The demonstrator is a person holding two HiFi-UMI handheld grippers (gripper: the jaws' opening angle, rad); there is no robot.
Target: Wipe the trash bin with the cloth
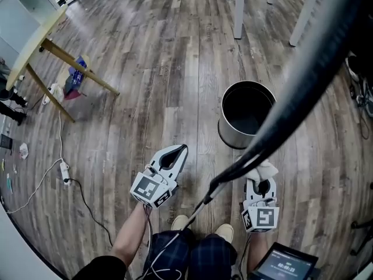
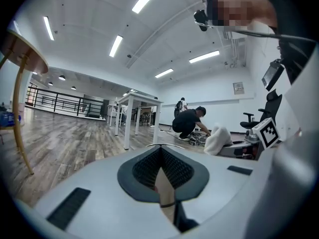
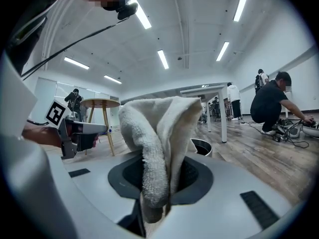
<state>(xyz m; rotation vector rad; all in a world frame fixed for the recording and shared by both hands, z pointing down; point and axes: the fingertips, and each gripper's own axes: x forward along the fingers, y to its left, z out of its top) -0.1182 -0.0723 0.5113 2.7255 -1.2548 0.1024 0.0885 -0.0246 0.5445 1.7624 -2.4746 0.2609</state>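
A round metal trash bin (image 1: 246,114) with a dark inside stands open on the wood floor ahead of me; its rim (image 3: 202,145) shows behind the cloth in the right gripper view. My right gripper (image 1: 260,177) is shut on a white terry cloth (image 3: 159,143) that bunches up out of its jaws, a short way in front of the bin. The cloth (image 2: 218,139) also shows in the left gripper view. My left gripper (image 1: 180,150) is held to the bin's left, jaws together, with nothing between them.
A round wooden table (image 1: 36,42) on angled legs stands at the far left, with a blue bag (image 1: 74,78) under it. A power strip (image 1: 64,172) and cable lie on the floor. White table legs (image 1: 238,9) stand beyond the bin. A person (image 3: 272,102) crouches by cables.
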